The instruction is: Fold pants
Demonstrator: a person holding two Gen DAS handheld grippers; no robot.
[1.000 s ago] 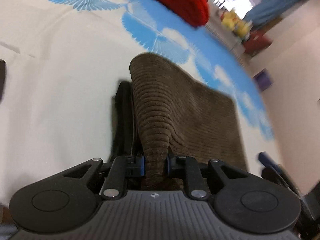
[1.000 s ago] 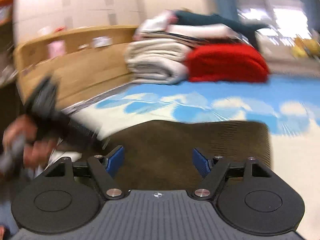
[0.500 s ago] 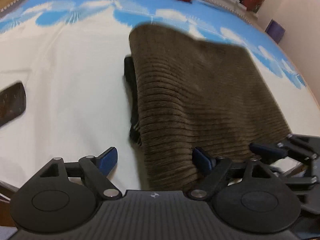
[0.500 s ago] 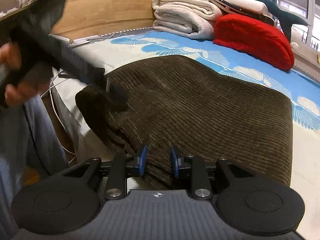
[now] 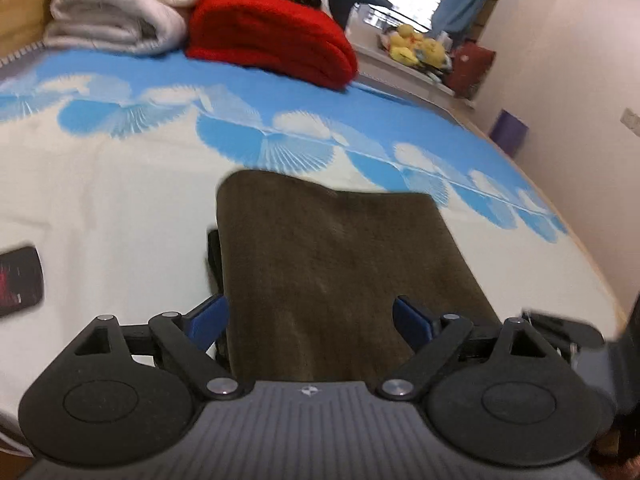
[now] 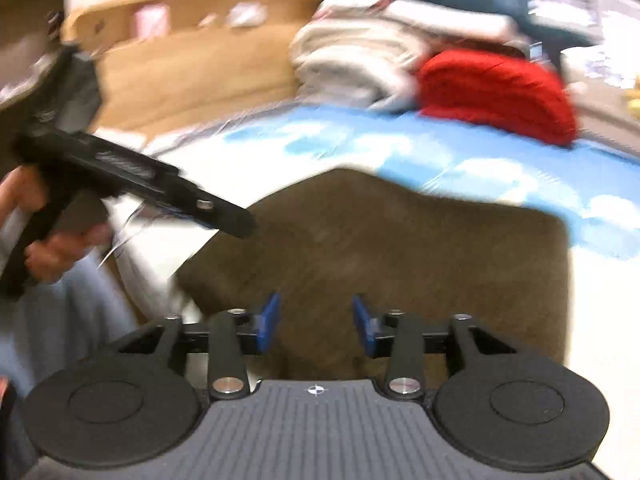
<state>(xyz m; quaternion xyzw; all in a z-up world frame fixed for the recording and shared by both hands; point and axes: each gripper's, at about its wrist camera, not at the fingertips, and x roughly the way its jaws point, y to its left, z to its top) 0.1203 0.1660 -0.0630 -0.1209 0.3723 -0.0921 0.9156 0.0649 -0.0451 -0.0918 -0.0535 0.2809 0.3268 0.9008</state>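
The brown corduroy pants [image 5: 340, 264] lie folded into a rough rectangle on the bed [image 5: 100, 208], on the pale part of a sheet whose far side is printed with blue and white fan shapes. A dark strip of the garment sticks out along the left edge of the fold in the left wrist view.

The left hand-held gripper [image 5: 310, 322] hangs over the near edge of the pants with its jaws spread wide; they have just been opening further. Its blue pads [image 5: 210, 316] stand apart, one at the left edge of the fabric and one over it, and neither presses on the cloth. Seen from the right wrist camera, this same tool is held by a hand [image 6: 48, 236] at the left of the frame, its tip near the left corner of the pants.

The right hand-held gripper [image 6: 316, 322] is partly open above the near side of the pants [image 6: 400, 264]; its jaws have just been opening. Fabric shows behind the gap between the pads, but they do not pinch it.

At the head of the bed rest a red folded blanket [image 5: 272, 36] and, just beside it, a stack of white folded bedding [image 5: 116, 12]. A dark phone [image 5: 18, 280] lies on the sheet, well left of the pants. Yellow plush toys [image 5: 416, 46] sit on a far ledge by the window
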